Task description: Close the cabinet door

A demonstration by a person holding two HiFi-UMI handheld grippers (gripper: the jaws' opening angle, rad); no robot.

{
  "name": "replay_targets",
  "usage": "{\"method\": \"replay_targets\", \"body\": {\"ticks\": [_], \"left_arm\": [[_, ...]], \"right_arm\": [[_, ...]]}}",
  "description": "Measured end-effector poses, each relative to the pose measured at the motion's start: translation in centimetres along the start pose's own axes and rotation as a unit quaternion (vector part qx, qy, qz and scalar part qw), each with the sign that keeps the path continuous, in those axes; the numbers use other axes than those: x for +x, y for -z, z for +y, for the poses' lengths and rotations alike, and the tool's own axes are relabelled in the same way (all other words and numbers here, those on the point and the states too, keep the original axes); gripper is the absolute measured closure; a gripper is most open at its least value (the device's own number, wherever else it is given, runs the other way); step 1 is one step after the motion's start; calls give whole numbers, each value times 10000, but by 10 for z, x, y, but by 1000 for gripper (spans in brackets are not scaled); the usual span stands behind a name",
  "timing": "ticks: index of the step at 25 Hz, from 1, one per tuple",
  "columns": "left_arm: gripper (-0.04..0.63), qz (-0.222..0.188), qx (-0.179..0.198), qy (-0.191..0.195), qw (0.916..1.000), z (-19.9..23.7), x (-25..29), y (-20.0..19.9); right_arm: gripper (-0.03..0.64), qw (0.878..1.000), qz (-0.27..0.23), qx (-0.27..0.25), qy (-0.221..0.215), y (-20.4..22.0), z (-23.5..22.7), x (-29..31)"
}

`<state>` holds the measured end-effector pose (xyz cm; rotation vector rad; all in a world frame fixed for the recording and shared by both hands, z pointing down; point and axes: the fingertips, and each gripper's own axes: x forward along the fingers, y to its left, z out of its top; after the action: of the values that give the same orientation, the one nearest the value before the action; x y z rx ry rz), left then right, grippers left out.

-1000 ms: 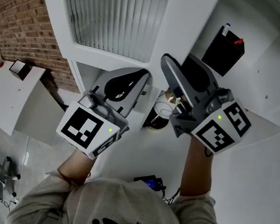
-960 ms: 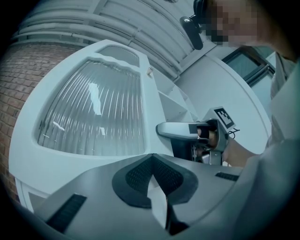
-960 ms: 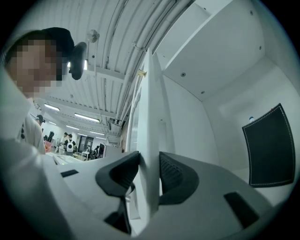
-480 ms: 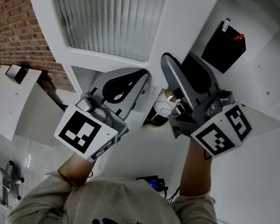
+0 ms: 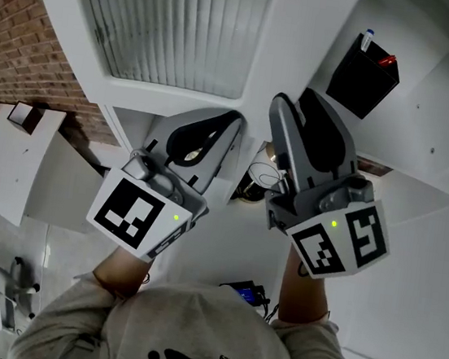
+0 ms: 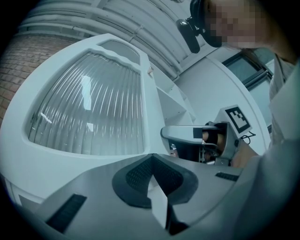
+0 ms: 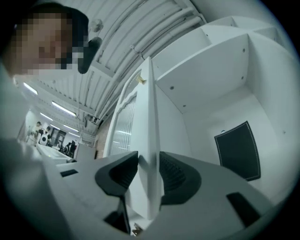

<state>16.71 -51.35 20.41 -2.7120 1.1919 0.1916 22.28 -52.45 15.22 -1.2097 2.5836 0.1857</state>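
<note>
Seemingly right claw [image 7: 149,159] loosens astride door [image 7: 151,108].

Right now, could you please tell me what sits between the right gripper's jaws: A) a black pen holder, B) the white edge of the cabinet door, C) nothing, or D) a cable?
B: the right gripper view shows the white edge of the cabinet door between the jaws of the right gripper, which have just been opening.
</note>
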Motion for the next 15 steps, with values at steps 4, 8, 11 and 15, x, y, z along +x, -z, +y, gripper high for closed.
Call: {"method": "replay_targets", "body": {"ticks": [4, 8, 11, 15], "left_arm": [[588, -11, -12, -56, 10000, 4, 1, 0], [588, -39, 13, -67, 10000, 5, 4, 2], [588, -5, 15, -137, 9999, 6, 4, 3], [588, -23, 25, -179, 9998, 8, 5, 2]], "right_arm": [[474, 9993, 7, -157, 334, 3, -2, -3], [474, 9972, 45, -494, 556, 4, -1, -9], [479, 9948, 102, -749, 687, 5, 3, -12], [533, 9936, 201, -768, 810, 7, 8, -17]]}}
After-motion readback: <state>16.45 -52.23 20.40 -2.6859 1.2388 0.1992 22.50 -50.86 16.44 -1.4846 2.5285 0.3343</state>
